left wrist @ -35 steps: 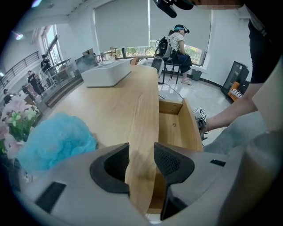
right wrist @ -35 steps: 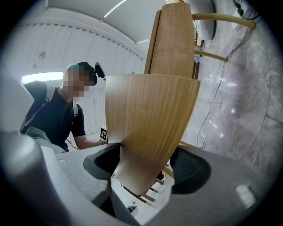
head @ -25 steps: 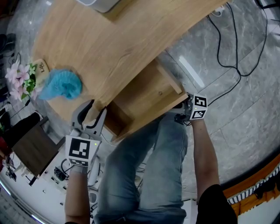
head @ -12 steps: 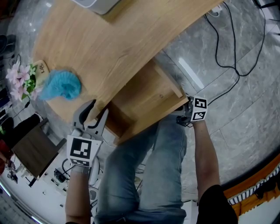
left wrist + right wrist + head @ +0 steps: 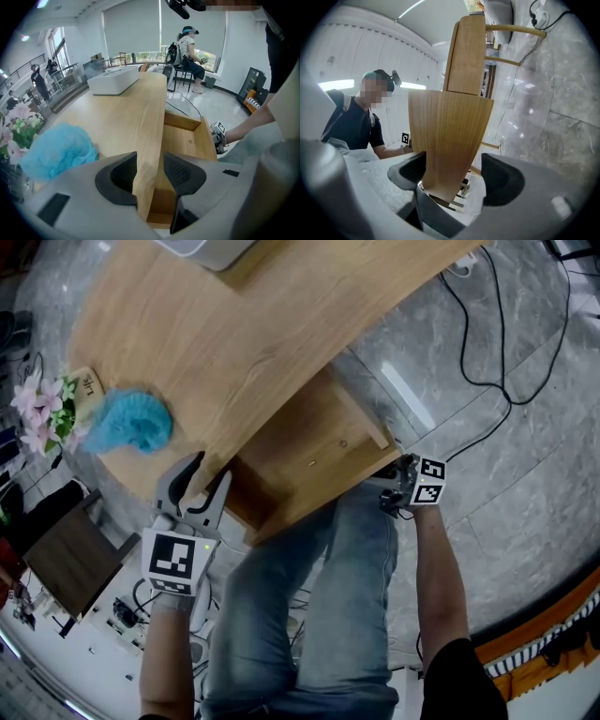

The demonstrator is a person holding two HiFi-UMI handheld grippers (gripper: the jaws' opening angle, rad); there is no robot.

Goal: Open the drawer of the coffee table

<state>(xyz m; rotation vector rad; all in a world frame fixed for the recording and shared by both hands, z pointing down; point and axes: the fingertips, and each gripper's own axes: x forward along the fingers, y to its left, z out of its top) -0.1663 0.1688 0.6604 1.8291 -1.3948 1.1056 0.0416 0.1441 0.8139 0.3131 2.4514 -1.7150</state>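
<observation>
— Drawer (image 5: 319, 451), location?
— One drawer, light wood, standing pulled well out from under the near edge of the coffee table (image 5: 234, 343), over the person's legs (image 5: 319, 615). Its front panel is the part nearest the person.
— Right gripper (image 5: 398, 479), condition?
— At the right end of the drawer's front panel. In the right gripper view the panel stands between the jaws: one pad lies against the wood and the other stands clear of it. Jaws apart, no grip.
— Left gripper (image 5: 202, 474), condition?
— At the table's near edge, to the left of the drawer, pointing steeply down. In the left gripper view the edge of the tabletop fills the gap between the two dark ribbed pads, and both pads appear to press on it. Clamped on the coffee table.
— Items on the tabletop?
— One fluffy blue bundle (image 5: 131, 420), near the left gripper but apart from it. One bunch of pink and white flowers (image 5: 37, 413), just beside the bundle at the table's left end. One white box (image 5: 211, 249), at the far end.
— Surroundings?
— Grey marbled floor (image 5: 525, 484). Black cables (image 5: 506, 334) lie across it to the right of the table, well apart from the drawer.
</observation>
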